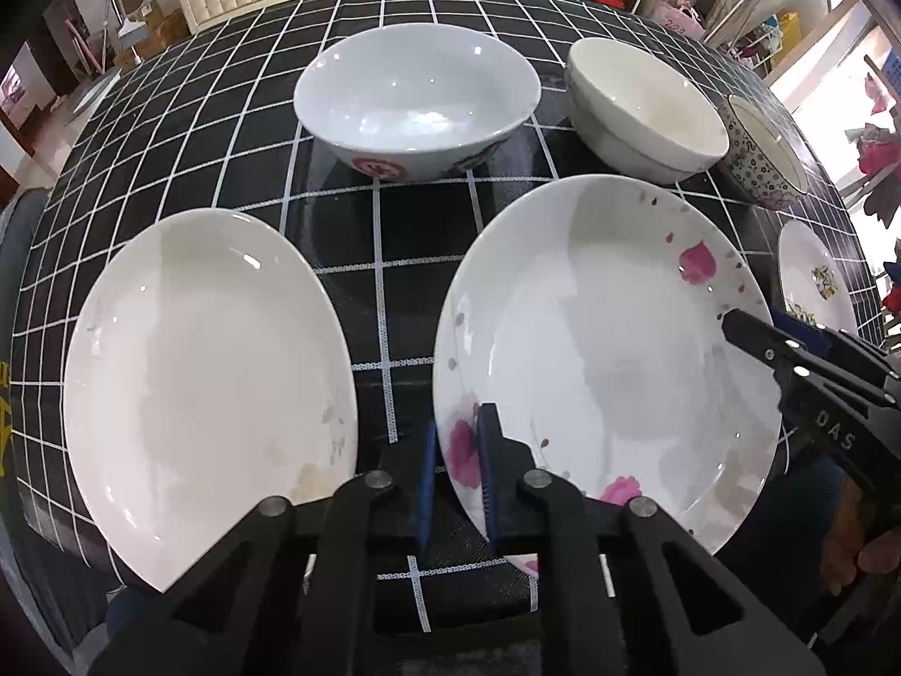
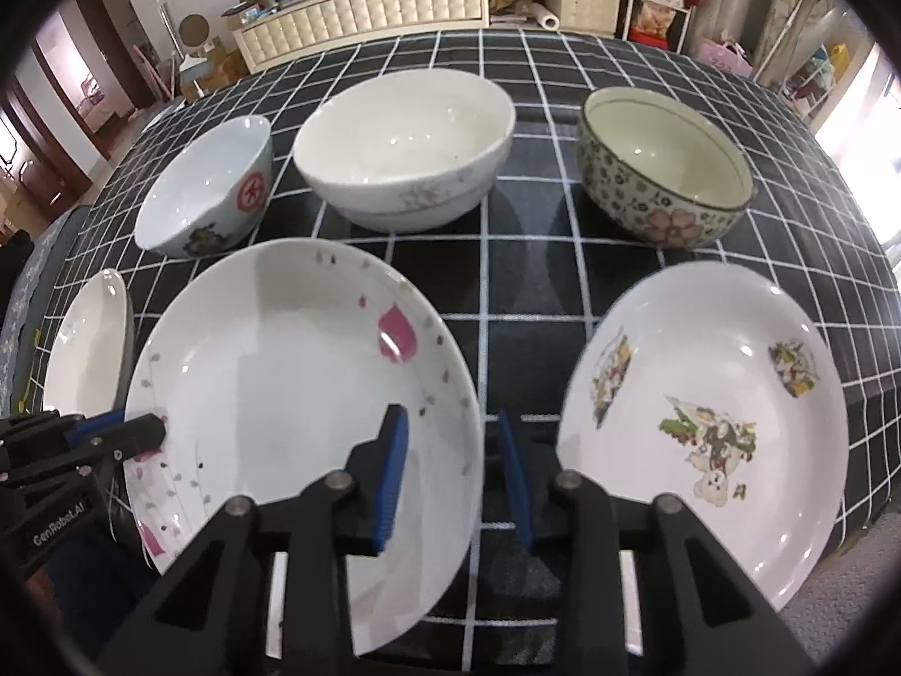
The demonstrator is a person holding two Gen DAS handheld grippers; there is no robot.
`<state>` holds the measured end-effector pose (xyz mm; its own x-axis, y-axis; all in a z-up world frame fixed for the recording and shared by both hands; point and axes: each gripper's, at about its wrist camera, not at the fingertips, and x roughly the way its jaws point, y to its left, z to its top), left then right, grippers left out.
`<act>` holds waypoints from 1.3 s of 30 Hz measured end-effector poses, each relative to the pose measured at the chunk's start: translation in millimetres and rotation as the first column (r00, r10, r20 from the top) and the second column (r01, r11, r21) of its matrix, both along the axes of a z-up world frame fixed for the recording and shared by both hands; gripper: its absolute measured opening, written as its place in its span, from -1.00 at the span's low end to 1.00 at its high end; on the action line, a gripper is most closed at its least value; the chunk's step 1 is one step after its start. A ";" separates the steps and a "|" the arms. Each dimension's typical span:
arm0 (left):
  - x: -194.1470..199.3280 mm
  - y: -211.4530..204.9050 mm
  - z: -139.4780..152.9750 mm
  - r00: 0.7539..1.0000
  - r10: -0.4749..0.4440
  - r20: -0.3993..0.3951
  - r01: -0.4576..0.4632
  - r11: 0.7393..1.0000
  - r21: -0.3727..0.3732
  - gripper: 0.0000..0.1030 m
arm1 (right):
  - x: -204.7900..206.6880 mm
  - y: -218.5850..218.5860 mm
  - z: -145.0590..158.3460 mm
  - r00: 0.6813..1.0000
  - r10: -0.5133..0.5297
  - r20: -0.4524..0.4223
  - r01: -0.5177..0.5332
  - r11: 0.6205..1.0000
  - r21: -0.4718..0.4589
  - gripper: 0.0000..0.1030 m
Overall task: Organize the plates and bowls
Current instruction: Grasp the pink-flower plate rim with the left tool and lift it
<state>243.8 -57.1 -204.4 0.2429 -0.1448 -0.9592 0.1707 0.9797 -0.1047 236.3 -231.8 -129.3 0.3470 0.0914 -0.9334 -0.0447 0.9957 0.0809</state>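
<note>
A pink-flowered plate [image 1: 608, 349] [image 2: 293, 394] lies in the middle front of the table. My left gripper [image 1: 459, 484] straddles its left rim with the jaws nearly closed on it. My right gripper [image 2: 453, 479] straddles its right rim, jaws still apart. A plain white plate [image 1: 208, 388] [image 2: 84, 343] lies to the left. A plate with cartoon pictures [image 2: 704, 422] [image 1: 816, 281] lies to the right. Behind stand a pale blue bowl [image 1: 416, 101] [image 2: 208, 191], a white bowl [image 1: 642, 107] [image 2: 405, 146] and a patterned floral bowl [image 2: 664, 163] [image 1: 760, 158].
A black tablecloth with a white grid [image 1: 383, 281] [image 2: 523, 293] covers the table. Its front edge runs just below the plates. A cream cabinet [image 2: 366, 5] and cluttered shelves stand behind the table.
</note>
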 end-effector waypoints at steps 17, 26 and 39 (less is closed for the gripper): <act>-6.2 -16.2 4.6 0.998 -0.037 0.053 0.033 0.997 0.077 -0.75 | -7.1 7.6 -3.2 0.999 -0.017 -0.033 0.017 1.000 0.009 -0.33; -12.8 -5.8 21.4 0.995 -0.032 0.092 0.026 0.998 0.065 -0.76 | -14.1 12.5 10.2 0.999 -0.022 -0.026 0.023 0.999 0.025 -0.33; -18.4 27.5 54.0 0.988 0.007 0.155 -0.018 0.997 0.071 -0.77 | -1.7 33.8 38.3 1.000 -0.001 0.015 0.000 0.998 0.067 -0.33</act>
<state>225.4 -29.6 -150.4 0.3901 -0.0725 -0.9179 0.1667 0.9860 -0.0071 234.5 -198.0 -90.9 0.3608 0.1537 -0.9199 -0.0457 0.9881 0.1472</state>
